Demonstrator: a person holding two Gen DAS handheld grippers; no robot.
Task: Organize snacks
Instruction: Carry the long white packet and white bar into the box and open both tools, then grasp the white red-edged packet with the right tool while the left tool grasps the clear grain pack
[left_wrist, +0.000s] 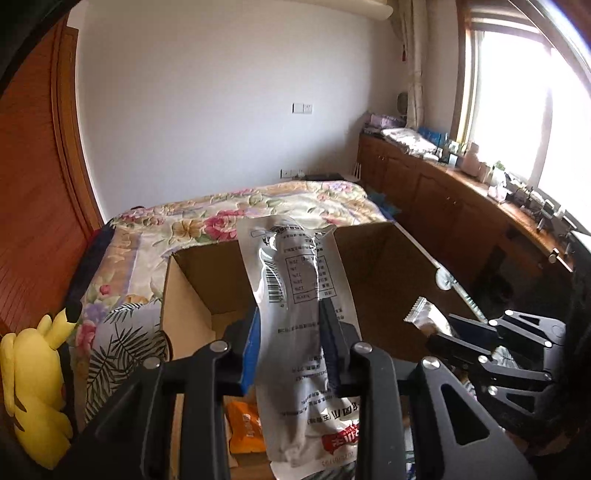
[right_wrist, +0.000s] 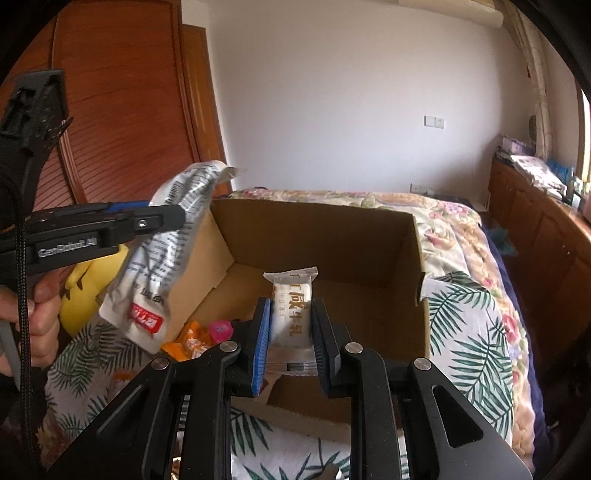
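Daylit, fairly bright. Window (left_wrist: 524, 110) blown out to white at right of left wrist view. Wall (right_wrist: 351, 92) evenly lit. Inside of cardboard box (right_wrist: 325, 240) shadowed. Strong fisheye bending, dark vignette at corners. Silver packet (left_wrist: 295, 295) glinted; print soft, slightly blurred.

Floral bedspread (left_wrist: 229, 218), yellow Pikachu plush (left_wrist: 33, 387) at its edge, wooden wardrobe (right_wrist: 122, 103), cluttered window counter (left_wrist: 480, 184)

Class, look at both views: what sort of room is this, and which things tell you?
Most likely a bedroom at home: a bed with a floral bedspread, a wooden wardrobe, and a yellow plush toy beside the bed.
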